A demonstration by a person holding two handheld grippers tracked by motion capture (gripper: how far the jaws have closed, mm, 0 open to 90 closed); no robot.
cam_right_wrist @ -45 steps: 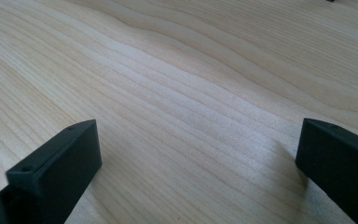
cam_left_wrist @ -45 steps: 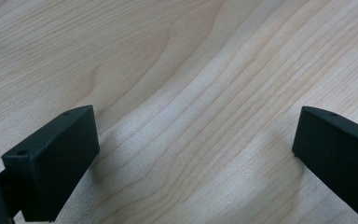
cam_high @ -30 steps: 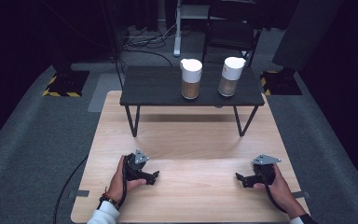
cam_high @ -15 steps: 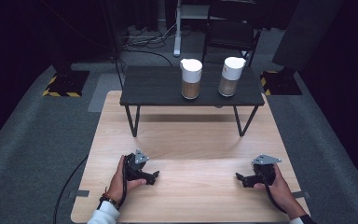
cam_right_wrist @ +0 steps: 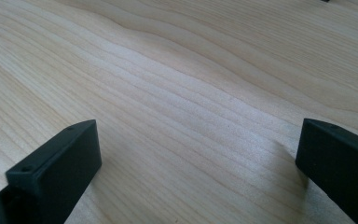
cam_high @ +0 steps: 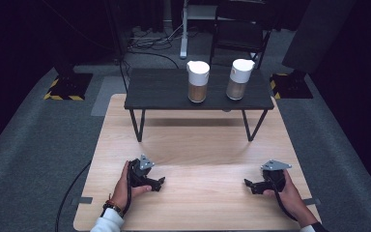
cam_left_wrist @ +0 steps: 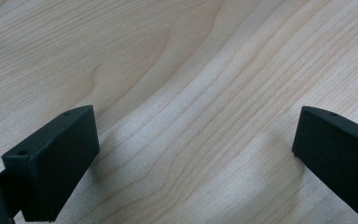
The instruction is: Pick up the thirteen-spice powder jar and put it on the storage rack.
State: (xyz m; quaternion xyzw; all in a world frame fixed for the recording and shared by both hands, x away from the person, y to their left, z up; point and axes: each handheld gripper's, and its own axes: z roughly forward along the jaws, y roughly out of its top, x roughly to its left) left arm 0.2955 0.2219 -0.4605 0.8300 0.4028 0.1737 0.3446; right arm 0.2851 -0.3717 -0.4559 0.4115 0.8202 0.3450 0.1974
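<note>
Black grippers, blocky jaws (small screw holes), grey three-cornered plates, white sleeve (cam_high: 107,223)

High view: fixed camera above person's side, facing forward and down, far enough to take in whole wooden table (cam_high: 193,145). Left gripper (cam_high: 158,182) at 7 o'clock, right gripper (cam_high: 249,184) at 5 o'clock. Left gripper view: camera very near tabletop (cam_left_wrist: 177,84), looking along own jaws. Right gripper view: same closeness. All three views share wood surface.
</note>
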